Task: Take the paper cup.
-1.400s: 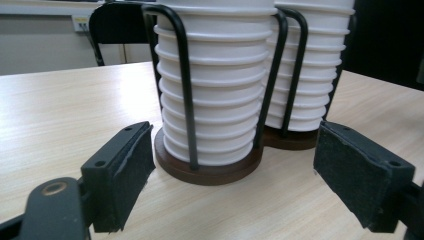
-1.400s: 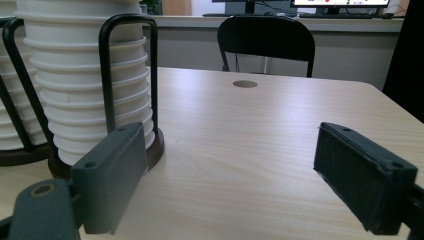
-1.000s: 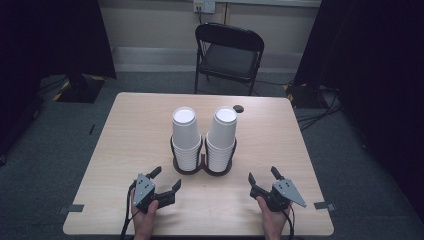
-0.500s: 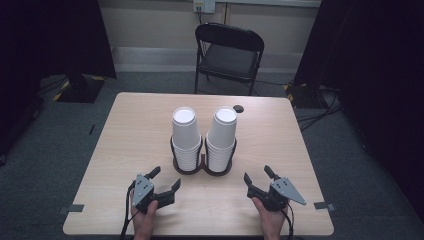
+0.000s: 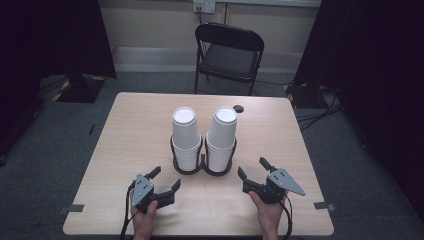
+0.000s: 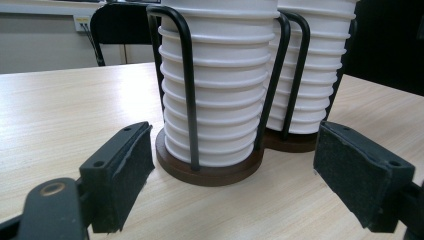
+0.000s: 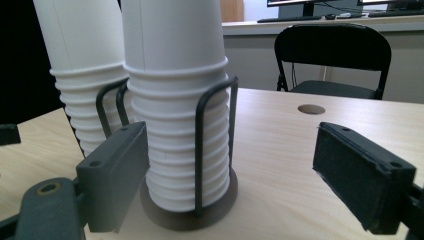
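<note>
Room: dark curtains are seen at both sides, a pale wall at the back, grey carpet below; a black folding chair (image 5: 229, 52) is placed beyond the far edge of the counter (image 5: 130, 130).
Counter: light wood grain, rectangular; a small round hole (image 5: 238, 108) is seen near the far edge, right of centre.
Cup holder: a black wire rack (image 5: 202, 165) with two round dark bases is set at the middle of the counter, slightly toward the near edge.
Left cup stack: white paper cups (image 5: 185, 137) are nested upside down in the rack's left ring, upright.
Right cup stack: a second white stack (image 5: 221, 136) is held in the right ring, just beside the first, tilted a little toward it at the top.
Left claw: (image 5: 166, 180) is held by a hand near the near edge, left of centre; jaws are spread wide, nothing pinched; it is pointed at the left stack, near it but apart.
Right claw: (image 5: 253, 168) is held near the near edge, right of centre; jaws are spread wide, nothing between them; the right stack is near, not touched.
Pads: dark textured faces (image 6: 362, 175) are seen on the jaws in the left gripper view.
</note>
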{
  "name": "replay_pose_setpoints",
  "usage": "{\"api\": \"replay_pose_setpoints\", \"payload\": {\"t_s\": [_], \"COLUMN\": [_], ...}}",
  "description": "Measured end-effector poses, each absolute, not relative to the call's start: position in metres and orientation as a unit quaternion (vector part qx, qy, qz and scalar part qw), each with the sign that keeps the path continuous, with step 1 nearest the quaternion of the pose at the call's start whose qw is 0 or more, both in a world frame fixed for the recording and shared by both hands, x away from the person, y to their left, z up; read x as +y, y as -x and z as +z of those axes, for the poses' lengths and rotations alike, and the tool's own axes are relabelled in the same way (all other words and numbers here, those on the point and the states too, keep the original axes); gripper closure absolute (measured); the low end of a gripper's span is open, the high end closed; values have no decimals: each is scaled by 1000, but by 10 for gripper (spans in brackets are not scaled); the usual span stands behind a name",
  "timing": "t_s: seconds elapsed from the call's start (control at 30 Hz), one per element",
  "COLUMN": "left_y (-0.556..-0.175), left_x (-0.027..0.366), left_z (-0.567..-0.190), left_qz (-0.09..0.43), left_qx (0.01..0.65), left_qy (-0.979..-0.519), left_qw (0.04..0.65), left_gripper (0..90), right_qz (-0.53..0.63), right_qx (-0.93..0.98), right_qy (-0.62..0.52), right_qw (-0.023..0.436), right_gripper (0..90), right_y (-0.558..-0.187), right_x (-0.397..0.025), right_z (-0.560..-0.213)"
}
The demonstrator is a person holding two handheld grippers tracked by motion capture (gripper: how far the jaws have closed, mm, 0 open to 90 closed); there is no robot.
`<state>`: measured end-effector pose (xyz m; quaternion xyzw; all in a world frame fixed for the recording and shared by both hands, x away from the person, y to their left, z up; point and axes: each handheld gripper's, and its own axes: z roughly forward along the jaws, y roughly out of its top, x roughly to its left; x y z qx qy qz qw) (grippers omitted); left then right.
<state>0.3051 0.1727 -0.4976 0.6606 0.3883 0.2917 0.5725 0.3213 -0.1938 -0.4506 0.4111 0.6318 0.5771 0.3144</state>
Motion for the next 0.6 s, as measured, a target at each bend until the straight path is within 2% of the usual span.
{"api": "replay_pose_setpoints", "payload": {"t_s": [0.6], "left_y": [-304], "left_x": [173], "left_z": [-498], "left_qz": [292], "left_qx": [385], "left_qy": [-657], "left_qw": [578], "left_gripper": [159], "right_qz": [601], "right_qx": [652], "right_qy": [-367], "right_qw": [282], "right_gripper": [159], "right_y": [-337], "right_x": [-179], "right_z": [-413]}}
